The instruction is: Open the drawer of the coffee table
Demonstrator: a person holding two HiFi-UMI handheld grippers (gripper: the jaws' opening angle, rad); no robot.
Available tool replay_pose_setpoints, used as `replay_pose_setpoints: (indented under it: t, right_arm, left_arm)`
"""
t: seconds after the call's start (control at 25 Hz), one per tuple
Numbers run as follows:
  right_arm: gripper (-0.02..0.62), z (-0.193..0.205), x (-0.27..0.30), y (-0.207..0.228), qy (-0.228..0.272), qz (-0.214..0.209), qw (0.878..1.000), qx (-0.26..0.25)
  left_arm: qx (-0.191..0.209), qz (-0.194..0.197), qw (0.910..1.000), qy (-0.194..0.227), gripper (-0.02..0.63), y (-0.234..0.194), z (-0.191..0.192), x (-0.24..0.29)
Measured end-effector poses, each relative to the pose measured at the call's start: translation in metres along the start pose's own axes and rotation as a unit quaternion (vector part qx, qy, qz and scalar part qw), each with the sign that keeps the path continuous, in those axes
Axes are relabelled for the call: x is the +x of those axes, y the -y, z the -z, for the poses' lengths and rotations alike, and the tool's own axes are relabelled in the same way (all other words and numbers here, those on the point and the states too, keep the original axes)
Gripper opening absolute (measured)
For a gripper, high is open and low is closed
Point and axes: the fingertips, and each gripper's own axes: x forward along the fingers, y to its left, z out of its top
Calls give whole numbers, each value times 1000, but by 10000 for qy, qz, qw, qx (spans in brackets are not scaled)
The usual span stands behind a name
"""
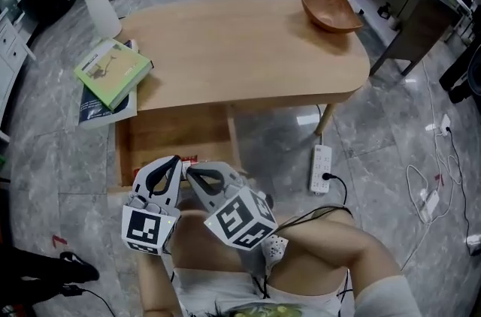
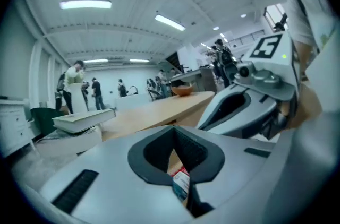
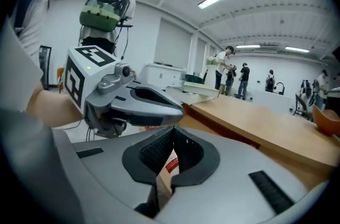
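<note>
The light wooden coffee table (image 1: 240, 45) fills the middle of the head view. Its drawer (image 1: 176, 135) stands pulled out under the near left edge, its wooden inside showing. A small red-and-white packet (image 1: 188, 158) lies at the drawer's near end and also shows past the jaws as the packet (image 2: 180, 181). Just above the drawer's front, my left gripper (image 1: 174, 161) is shut with nothing in it. Beside it my right gripper (image 1: 192, 171) is shut and empty too. Both point roughly level toward the table, side by side, in the left gripper (image 2: 173, 130) and right gripper (image 3: 172, 132) views.
On the table's left end stand a white vase with flowers (image 1: 98, 4) and a stack of books (image 1: 113, 71); a wooden bowl (image 1: 331, 11) sits at the far right. A power strip (image 1: 321, 169) and cables lie on the floor at right. People stand far off.
</note>
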Motion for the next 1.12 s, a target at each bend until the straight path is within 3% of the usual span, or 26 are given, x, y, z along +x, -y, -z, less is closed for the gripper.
replay_pose_setpoints:
  t: [0.16,0.28,0.52,0.72,1.0,1.12]
  right_arm:
    - [21,-10,-1,9,479,60,9975,515]
    - [21,-28,-11,20,1088,80,9864,1232]
    - [21,-41,-16,27,1421,204,9812,1291]
    - [21,-44,-19,32,1629,497,9771,1278]
    - [21,-39,-17,41,1549,592,9724,1642]
    - [20,-39,-17,42,1536,569,9738,1576]
  left_arm:
    - [-853,-1052,9901,359,9,-24,-4,-5]
    - [-1180,-1177,9849,477,9,-22,-6,-10]
    - [-1006,-1430,9832,530,9,-13,-15,-5]
    - [-1150,-1482,9803,616,9,-6,-24,-3]
    - [-1105,-1637,9782,647,9,-7,-35,-1]
    - [-1095,-1627,9785,634,9,-6,-36,1]
